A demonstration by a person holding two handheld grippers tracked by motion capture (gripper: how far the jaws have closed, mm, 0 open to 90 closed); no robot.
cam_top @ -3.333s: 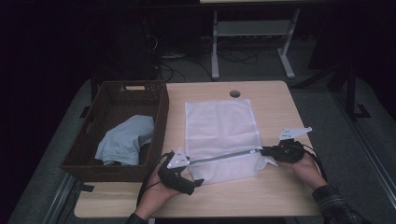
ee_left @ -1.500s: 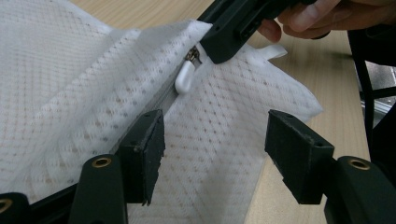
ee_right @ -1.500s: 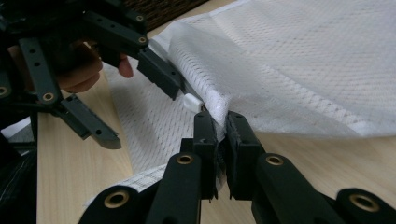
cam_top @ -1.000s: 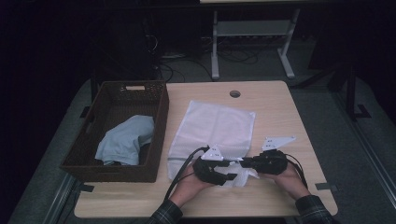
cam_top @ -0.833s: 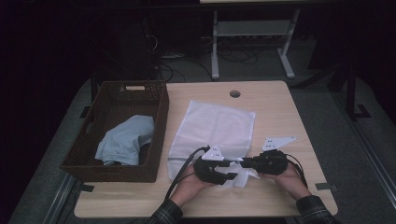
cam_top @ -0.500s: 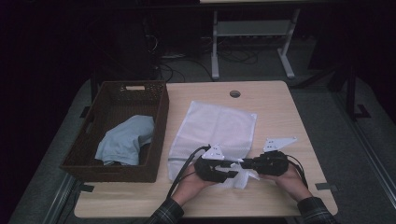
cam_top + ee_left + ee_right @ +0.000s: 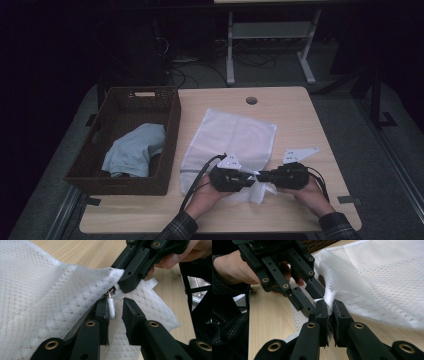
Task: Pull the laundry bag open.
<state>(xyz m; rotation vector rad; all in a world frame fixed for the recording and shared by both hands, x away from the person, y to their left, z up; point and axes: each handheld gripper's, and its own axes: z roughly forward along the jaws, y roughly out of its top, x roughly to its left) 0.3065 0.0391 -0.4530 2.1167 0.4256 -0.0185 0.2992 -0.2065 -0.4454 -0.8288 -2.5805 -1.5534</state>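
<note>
A white mesh bag [image 7: 235, 137] lies on the table, its near edge bunched between my two hands. In the right gripper view, my right gripper [image 7: 330, 305] is shut on the bag's hem [image 7: 374, 277]. My left gripper [image 7: 115, 301] faces it tip to tip. Its jaws have just been closing around the silver zipper pull [image 7: 111, 307], which hangs against one jaw with a gap to the other. From above, the left gripper [image 7: 252, 178] and right gripper [image 7: 263, 176] meet over the crumpled corner.
A dark wicker basket [image 7: 120, 182] stands at the table's left with a pale blue cloth [image 7: 135, 150] inside. The wooden table [image 7: 300, 115] has a round cable hole [image 7: 251, 100] at the back. Desk legs and cables stand on the floor beyond.
Since the earliest frame both hands have come together at the bag's near edge, and the bag now lies skewed and bunched. Over the last second the hands have kept still.
</note>
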